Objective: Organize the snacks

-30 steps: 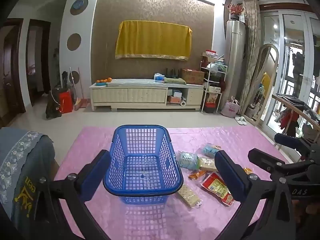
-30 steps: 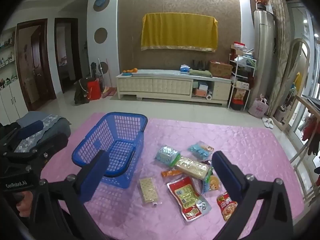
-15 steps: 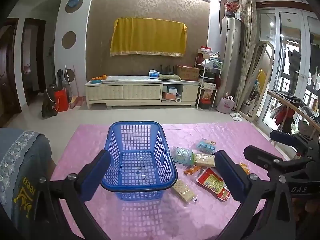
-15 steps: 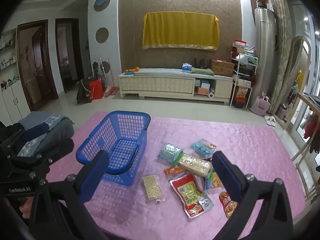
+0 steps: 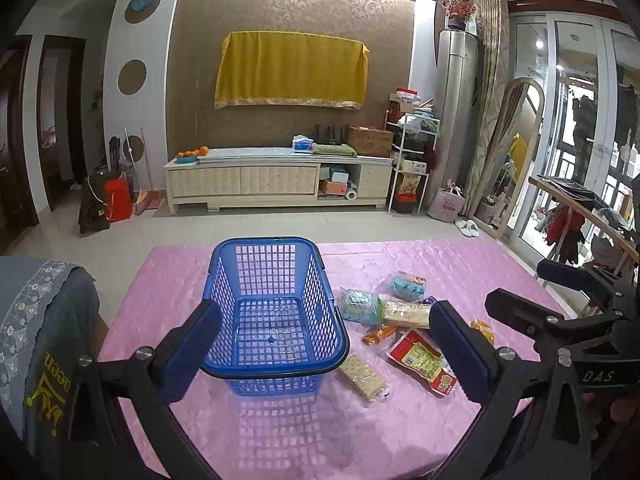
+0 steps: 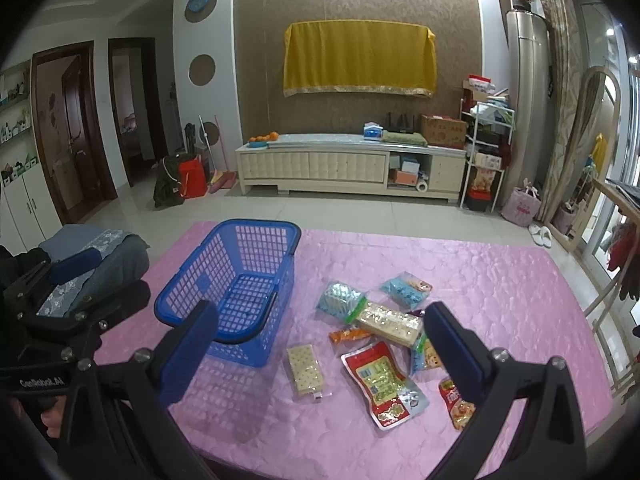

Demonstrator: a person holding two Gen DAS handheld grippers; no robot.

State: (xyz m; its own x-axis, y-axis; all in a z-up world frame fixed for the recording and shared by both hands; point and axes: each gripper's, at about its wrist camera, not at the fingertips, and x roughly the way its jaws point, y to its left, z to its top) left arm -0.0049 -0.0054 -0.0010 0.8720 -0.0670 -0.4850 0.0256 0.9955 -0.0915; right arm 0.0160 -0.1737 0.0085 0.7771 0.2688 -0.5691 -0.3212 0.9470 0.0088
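An empty blue plastic basket [image 5: 276,312] [image 6: 236,280] stands on the pink tablecloth [image 5: 440,264] [image 6: 500,288]. To its right lie several snack packets: a cracker pack [image 6: 306,368] [image 5: 364,376], a red pouch [image 6: 380,384] [image 5: 424,364], a long biscuit pack [image 6: 390,322] [image 5: 404,314], a green-blue pack [image 6: 340,300] and a light blue pack [image 6: 406,288]. My left gripper [image 5: 324,352] hovers open above the basket's near end. My right gripper [image 6: 320,356] hovers open over the cracker pack and red pouch, holding nothing.
A grey cushion [image 6: 96,256] [image 5: 44,320] sits at the table's left edge. Each view shows the other gripper at its side: the right one [image 5: 580,320], the left one [image 6: 60,304]. A cabinet [image 6: 348,168] stands against the far wall, and a wooden rack [image 5: 580,208] stands to the right.
Both cameras have shifted a little; the basket and snacks sit slightly lower and closer in view. No packet has moved and both grippers have stayed open.
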